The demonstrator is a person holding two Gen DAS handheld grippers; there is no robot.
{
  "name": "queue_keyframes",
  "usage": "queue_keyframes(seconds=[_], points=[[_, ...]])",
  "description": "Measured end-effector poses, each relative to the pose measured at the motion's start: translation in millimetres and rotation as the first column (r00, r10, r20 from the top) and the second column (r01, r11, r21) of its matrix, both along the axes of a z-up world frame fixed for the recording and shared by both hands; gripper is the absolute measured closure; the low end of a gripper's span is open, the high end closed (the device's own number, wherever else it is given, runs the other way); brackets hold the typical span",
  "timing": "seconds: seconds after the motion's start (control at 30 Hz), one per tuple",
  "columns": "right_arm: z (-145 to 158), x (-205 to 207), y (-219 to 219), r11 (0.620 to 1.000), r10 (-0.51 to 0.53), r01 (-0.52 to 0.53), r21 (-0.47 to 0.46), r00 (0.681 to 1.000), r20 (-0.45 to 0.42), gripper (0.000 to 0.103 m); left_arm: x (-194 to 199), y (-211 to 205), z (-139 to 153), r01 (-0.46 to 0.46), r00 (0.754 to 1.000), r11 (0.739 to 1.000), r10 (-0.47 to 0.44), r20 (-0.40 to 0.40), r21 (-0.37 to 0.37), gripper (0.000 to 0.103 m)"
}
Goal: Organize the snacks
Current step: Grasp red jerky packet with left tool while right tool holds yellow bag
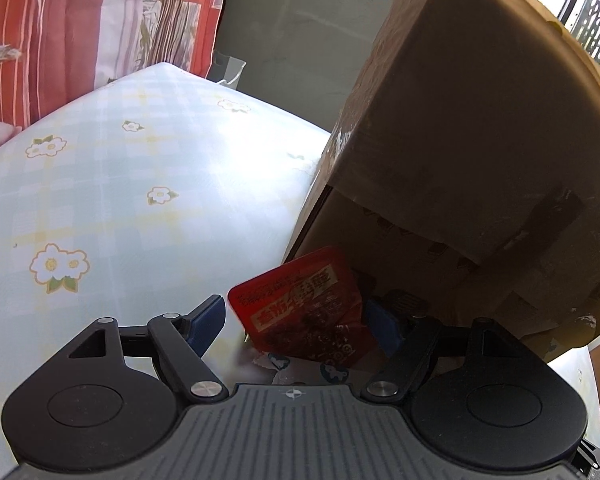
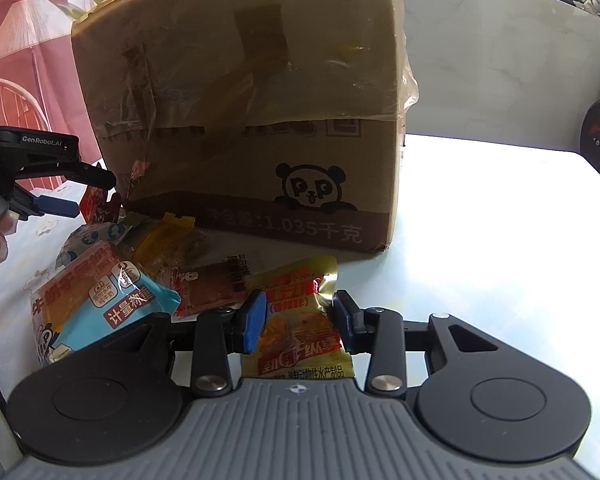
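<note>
Two hand-held grippers mid-sorting: right (image 2: 300, 320) clamped on yellow packet (image 2: 300, 320), left (image 1: 296, 322) apart around red packet (image 1: 304, 304), which likely needs closing next.

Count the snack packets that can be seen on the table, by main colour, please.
Red packet: 1
Yellow packet: 1
Orange packet: 1
Blue-orange packet: 1
Brown-red packet: 1
White-blue packet: 1
Total: 6
</note>
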State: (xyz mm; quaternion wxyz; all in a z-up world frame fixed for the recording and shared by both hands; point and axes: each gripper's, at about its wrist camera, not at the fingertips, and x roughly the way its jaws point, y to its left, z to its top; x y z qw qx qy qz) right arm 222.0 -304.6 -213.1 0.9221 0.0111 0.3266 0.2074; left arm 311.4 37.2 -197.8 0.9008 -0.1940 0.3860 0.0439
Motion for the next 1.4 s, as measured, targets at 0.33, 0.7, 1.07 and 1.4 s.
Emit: queue_keyframes(seconds=[0.33, 0.7, 1.07, 1.4], points=[[0.0, 0.9, 0.6, 1.0, -0.002, 0.002, 0.004, 1.0, -0.005, 0.063, 6.3, -4.1, -8.1, 0.056, 0.998, 0.998, -0.056, -0.005, -0.005, 0.034], [0.6, 0.9, 0.2, 1.0, -0.002, 0.002, 0.004, 1.0, -0.005, 0.063, -15.0, 3.3, 10.3, 0.086, 0.994, 0.995, -0.09, 0.069, 0.058, 0.043], [0.6, 1.2, 0.6, 1.0, -0.002, 0.002, -0.004, 1.0, -0.001, 0.063, -52.3, 6.4, 34.2, 0.081, 0.986, 0.991, -0.094, 0.135, 0.103, 0.043], [11.0, -11.9, -1.9, 0.999, -0.041, 0.041, -0.005, 0.998, 0.041, 0.063, -62.2, 4.6, 50.9, 0.121, 0.973, 0.986, -0.141, 0.181, 0.116, 0.043]])
